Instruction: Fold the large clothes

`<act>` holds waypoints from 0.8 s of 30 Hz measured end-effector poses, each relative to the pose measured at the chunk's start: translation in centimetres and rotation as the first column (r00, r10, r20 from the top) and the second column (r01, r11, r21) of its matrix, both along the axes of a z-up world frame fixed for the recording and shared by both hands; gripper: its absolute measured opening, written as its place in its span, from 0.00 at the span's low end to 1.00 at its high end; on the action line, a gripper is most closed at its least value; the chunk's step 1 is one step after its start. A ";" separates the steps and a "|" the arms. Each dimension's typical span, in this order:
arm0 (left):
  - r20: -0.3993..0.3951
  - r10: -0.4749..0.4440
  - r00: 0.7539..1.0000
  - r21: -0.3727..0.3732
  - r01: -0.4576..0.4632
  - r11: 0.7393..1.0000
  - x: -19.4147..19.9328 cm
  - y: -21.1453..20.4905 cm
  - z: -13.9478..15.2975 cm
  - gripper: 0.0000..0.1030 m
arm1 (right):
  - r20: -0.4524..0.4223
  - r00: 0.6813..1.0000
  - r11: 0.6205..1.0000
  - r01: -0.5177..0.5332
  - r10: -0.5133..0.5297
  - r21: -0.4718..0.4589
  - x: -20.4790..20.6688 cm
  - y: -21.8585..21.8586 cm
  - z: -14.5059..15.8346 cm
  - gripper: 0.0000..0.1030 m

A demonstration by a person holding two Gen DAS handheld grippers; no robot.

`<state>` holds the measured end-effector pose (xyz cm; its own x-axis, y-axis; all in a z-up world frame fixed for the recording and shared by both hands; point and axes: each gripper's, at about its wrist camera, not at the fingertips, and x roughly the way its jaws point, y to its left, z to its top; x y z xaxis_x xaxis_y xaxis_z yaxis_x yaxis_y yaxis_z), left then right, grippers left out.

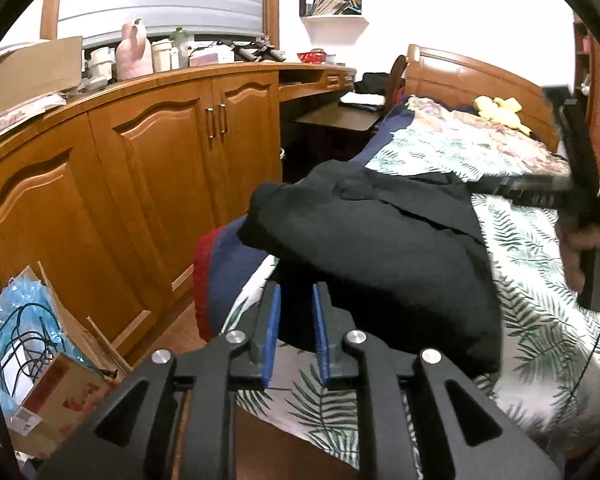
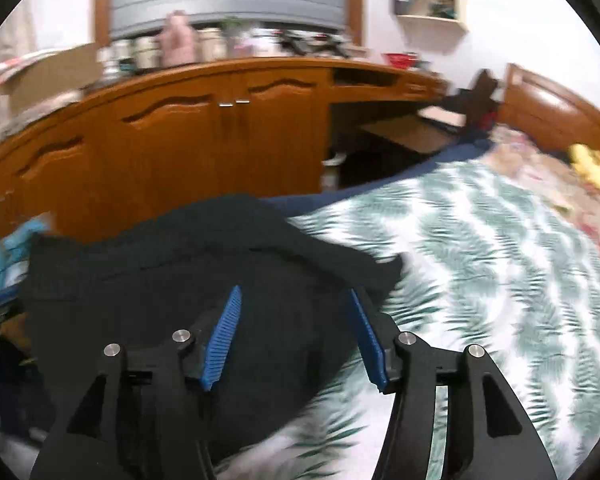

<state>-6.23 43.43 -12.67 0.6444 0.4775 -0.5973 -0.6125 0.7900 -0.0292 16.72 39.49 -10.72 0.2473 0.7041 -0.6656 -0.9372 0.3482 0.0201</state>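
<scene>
A large black garment (image 1: pixel 380 248) lies bunched on the leaf-print bedspread (image 1: pixel 540 320) near the bed's left edge. My left gripper (image 1: pixel 296 292) sits at its near edge, jaws a narrow gap apart with dark cloth between the blue pads (image 1: pixel 272 332); a firm pinch is unclear. My right gripper (image 2: pixel 296 296) is open above the same garment (image 2: pixel 180 280), blue pads (image 2: pixel 224 332) wide apart and empty. The right gripper also shows blurred at the right of the left wrist view (image 1: pixel 572 192), above the bed.
A wooden cabinet run (image 1: pixel 140 152) with a cluttered top lines the left side. Cardboard boxes and blue plastic (image 1: pixel 32 340) sit on the floor. A wooden headboard (image 1: pixel 480 76), floral pillow and yellow toy (image 1: pixel 500 110) are at the far end.
</scene>
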 end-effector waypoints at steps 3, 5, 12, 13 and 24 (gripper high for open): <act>0.019 -0.007 1.000 0.010 0.007 1.000 -0.4 -0.8 1.0 0.17 | -0.067 0.997 0.999 -0.043 0.041 -0.030 -2.0 0.1 -1.7 0.55; 0.036 -0.014 0.999 0.017 0.014 1.000 -0.7 -1.3 1.8 0.20 | -0.065 0.995 0.994 -0.080 0.076 -0.077 -3.2 0.7 -3.1 0.55; 0.061 -0.042 0.997 0.045 0.039 0.998 -1.0 -2.9 4.3 0.21 | -0.049 0.997 0.988 -0.067 0.061 -0.142 -4.5 0.8 -5.8 0.56; 0.067 -0.043 0.997 0.052 0.040 0.998 -1.1 -3.2 4.8 0.21 | -0.047 0.997 0.988 -0.063 0.057 -0.139 -4.6 0.7 -5.5 0.56; 0.103 -0.023 0.994 0.097 0.013 0.995 -1.5 -6.3 8.6 0.21 | 0.067 0.997 0.999 -0.034 0.032 0.031 -6.9 -5.3 4.5 0.67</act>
<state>-7.71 37.10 -4.03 0.7093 0.5173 -0.4788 -0.5960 0.8028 -0.0157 9.86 34.21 -6.26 0.2667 0.7334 -0.6253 -0.9478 0.3174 -0.0319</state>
